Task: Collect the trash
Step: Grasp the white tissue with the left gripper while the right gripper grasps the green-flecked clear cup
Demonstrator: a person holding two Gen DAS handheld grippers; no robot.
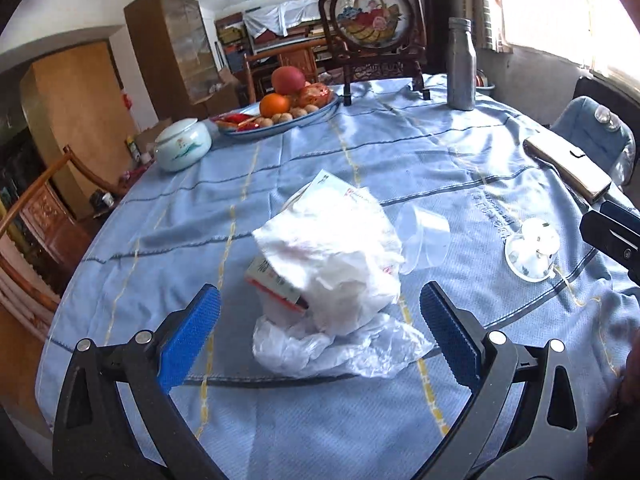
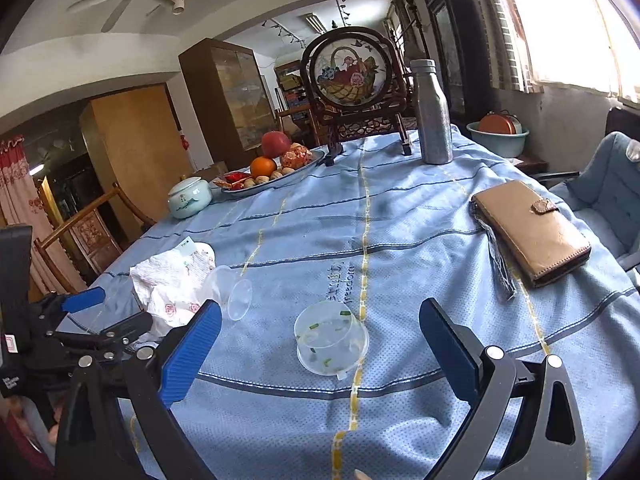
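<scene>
A heap of trash lies on the blue tablecloth: crumpled white tissue [image 1: 340, 256] over a small red and white carton [image 1: 276, 284], with a clear plastic bag [image 1: 340, 350] under its near side. My left gripper [image 1: 320, 312] is open, its blue pads on either side of the heap's near end and apart from it. A clear plastic cup [image 1: 426, 240] lies on its side right of the heap. In the right wrist view a round clear tub [image 2: 330, 338] holding green scraps sits between the pads of my open right gripper [image 2: 320, 340]. The tissue [image 2: 172, 288] and left gripper [image 2: 108, 312] show at left.
At the back stand a fruit plate [image 1: 280, 114], a white lidded jar [image 1: 182, 144], a framed embroidery screen [image 1: 370, 32] and a metal bottle [image 1: 462, 64]. A brown wallet [image 2: 532, 232] lies near the right table edge. Wooden chairs [image 1: 36, 248] stand left, a blue padded chair [image 2: 600, 192] right.
</scene>
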